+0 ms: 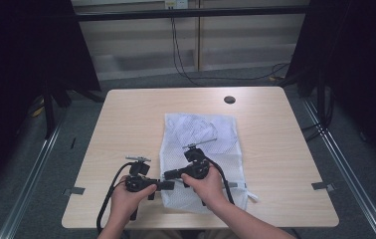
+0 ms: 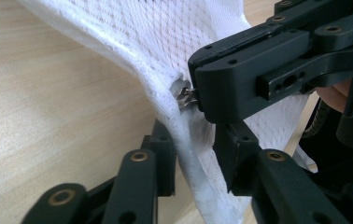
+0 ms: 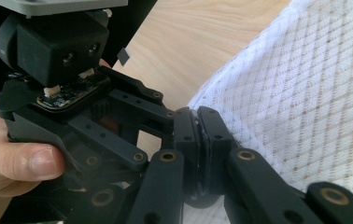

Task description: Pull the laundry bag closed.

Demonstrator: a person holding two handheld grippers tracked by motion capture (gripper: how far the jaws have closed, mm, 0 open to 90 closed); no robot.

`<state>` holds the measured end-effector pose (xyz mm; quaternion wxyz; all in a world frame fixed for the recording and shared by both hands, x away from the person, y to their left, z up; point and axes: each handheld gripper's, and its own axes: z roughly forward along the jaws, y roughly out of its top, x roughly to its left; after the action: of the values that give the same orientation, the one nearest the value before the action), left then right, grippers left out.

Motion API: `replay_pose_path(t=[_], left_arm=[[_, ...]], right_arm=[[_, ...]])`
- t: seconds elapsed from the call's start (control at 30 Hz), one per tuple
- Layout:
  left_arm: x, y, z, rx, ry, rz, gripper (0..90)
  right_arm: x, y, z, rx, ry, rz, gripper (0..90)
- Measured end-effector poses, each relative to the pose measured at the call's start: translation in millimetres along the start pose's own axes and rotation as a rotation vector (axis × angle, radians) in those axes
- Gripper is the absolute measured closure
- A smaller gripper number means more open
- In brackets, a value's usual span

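A white mesh bag [image 1: 201, 134] lies flat on the wooden table [image 1: 136, 114], its length running away from me. Both grippers meet at its near left edge. My right gripper [image 1: 167, 175] points left and is shut on the bag's small metal zipper pull [image 2: 183, 94], which sticks out of its closed jaws [image 3: 198, 135]. My left gripper [image 1: 169, 185] points right, just in front of it. In the left gripper view the bag's raised, folded edge [image 2: 191, 149] runs between the left gripper's [image 2: 194, 158] jaws, which stand close on either side of the fold without clamping it.
A round dark hole [image 1: 229, 99] sits in the tabletop near the far edge. Metal brackets [image 1: 320, 185] clip the table's left and right sides. Black frame posts and cables [image 1: 181, 55] stand on the floor beyond and beside the table.
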<state>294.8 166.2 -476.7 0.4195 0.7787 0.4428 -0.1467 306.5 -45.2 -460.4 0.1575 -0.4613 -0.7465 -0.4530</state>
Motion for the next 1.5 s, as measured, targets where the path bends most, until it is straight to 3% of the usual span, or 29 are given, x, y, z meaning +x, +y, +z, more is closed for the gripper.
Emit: replay_pose_path(t=[0.1, 0.23, 0.63, 0.87, 1.5], left_arm=[[1.0, 0.2, -1.2, -0.003, -0.008, -0.009, 82.2], [1.2, 0.6, -2.5, -0.007, -0.019, -0.021, 87.1], [-0.7, 2.3, -2.7, -0.003, -0.015, -0.053, 88.0], [0.1, 3.4, -7.0, -0.001, 0.000, -0.046, 88.2], [4.5, 4.1, -13.3, -0.017, 0.007, -0.073, 88.2]], right_arm=[[-1.1, 0.5, -1.6, 0.001, 0.004, 0.004, 86.9], [-2.7, -0.1, -3.0, 0.005, 0.005, 0.009, 87.0], [-6.7, -2.0, -7.5, 0.004, 0.017, 0.026, 87.1], [-8.5, -2.2, -9.5, 0.001, 0.031, 0.043, 87.1], [-12.1, -3.1, -12.4, 0.002, 0.023, 0.038, 87.1]])
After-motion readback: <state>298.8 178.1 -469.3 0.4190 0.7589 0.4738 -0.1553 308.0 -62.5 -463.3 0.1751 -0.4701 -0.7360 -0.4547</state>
